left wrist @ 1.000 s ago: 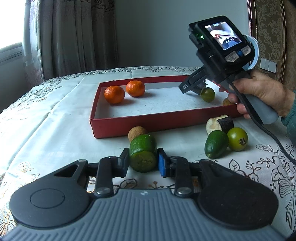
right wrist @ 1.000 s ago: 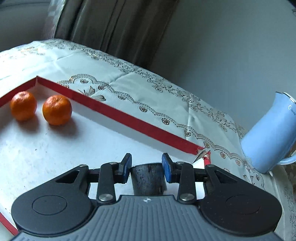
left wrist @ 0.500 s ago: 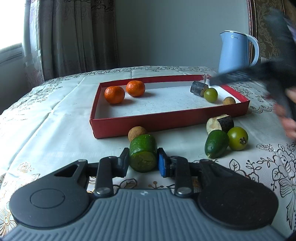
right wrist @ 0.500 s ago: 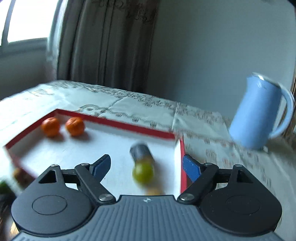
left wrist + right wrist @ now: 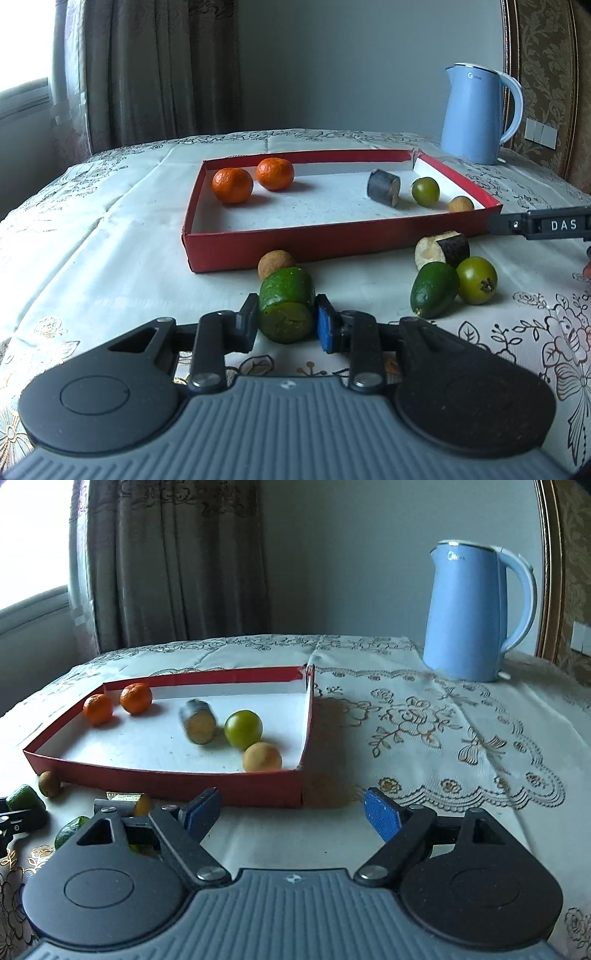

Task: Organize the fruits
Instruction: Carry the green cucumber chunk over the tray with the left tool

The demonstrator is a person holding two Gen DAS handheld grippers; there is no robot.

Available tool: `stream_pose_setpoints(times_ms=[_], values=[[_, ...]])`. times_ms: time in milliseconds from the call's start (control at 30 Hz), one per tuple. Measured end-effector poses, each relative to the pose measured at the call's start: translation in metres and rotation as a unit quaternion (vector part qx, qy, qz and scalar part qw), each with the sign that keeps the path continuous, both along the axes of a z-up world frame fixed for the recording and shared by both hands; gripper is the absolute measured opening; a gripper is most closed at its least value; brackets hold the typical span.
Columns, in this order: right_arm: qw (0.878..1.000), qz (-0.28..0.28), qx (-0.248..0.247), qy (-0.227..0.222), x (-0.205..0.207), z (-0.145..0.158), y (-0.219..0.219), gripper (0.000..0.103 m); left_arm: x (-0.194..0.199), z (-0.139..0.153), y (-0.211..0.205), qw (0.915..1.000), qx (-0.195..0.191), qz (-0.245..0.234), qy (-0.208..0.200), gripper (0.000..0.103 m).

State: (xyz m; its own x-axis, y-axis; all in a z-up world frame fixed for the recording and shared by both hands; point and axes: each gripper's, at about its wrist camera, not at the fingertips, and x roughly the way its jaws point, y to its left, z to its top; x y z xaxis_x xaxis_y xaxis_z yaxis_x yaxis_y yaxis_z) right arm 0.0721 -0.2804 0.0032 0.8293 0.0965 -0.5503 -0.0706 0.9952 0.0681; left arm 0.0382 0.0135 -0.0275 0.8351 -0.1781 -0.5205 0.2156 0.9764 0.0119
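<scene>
My left gripper (image 5: 286, 326) is shut on a cut green fruit piece (image 5: 287, 303) just above the tablecloth, in front of the red tray (image 5: 332, 242). The tray holds two tangerines (image 5: 232, 184), a dark cut piece (image 5: 384, 186), a green round fruit (image 5: 425, 191) and a small tan fruit (image 5: 460, 204). My right gripper (image 5: 291, 810) stands open and empty before the tray's near right corner (image 5: 301, 786); one finger (image 5: 539, 225) shows at the right edge of the left wrist view. Outside the tray lie a tan fruit (image 5: 276, 262), a dark cut piece (image 5: 441, 251), a green fruit (image 5: 434, 290) and a green round fruit (image 5: 476, 285).
A light blue kettle (image 5: 476, 613) stands on the embroidered tablecloth (image 5: 424, 731) at the back right, behind and right of the tray. Curtains and a window lie behind the table to the left. The tray's middle floor (image 5: 314, 206) is bare white.
My right gripper opened, left the dark cut piece in the tray beside the green round fruit, and drew back out of the tray to its right front. The left gripper kept still.
</scene>
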Motion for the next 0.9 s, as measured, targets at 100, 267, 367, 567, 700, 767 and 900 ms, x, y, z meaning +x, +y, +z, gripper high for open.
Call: stream_pose_setpoints(times_ms=[100,267,367,567,700,767,900], values=[[1.000,-0.003,0.001,0.009,0.002,-0.003,-0.001,0.085,0.000,0.000,0.000,1.0000,0.000,0.002,0.000,0.030],[1.000,-0.003,0.004,0.022,0.003,-0.006,-0.002,0.085,0.000,0.001,0.000,1.0000,-0.004,0.004,0.001,0.029],[1.000,-0.002,0.005,0.027,0.004,-0.006,-0.002,0.085,-0.001,0.001,0.001,1.0000,-0.005,0.006,0.001,0.029],[0.999,-0.001,0.005,0.032,0.006,-0.007,-0.002,0.086,-0.002,0.004,0.003,0.9999,-0.007,0.009,0.002,0.028],[0.999,-0.001,0.004,0.037,0.007,-0.008,-0.001,0.086,-0.004,0.007,0.004,0.9999,-0.011,0.012,-0.001,0.028],[0.999,-0.001,0.004,0.038,0.007,-0.009,-0.001,0.086,-0.007,0.011,0.003,0.9999,-0.009,0.010,-0.008,0.028],[0.999,-0.001,0.003,0.041,0.008,-0.009,-0.001,0.086,-0.011,0.022,0.000,0.9997,-0.004,0.001,-0.025,0.028]])
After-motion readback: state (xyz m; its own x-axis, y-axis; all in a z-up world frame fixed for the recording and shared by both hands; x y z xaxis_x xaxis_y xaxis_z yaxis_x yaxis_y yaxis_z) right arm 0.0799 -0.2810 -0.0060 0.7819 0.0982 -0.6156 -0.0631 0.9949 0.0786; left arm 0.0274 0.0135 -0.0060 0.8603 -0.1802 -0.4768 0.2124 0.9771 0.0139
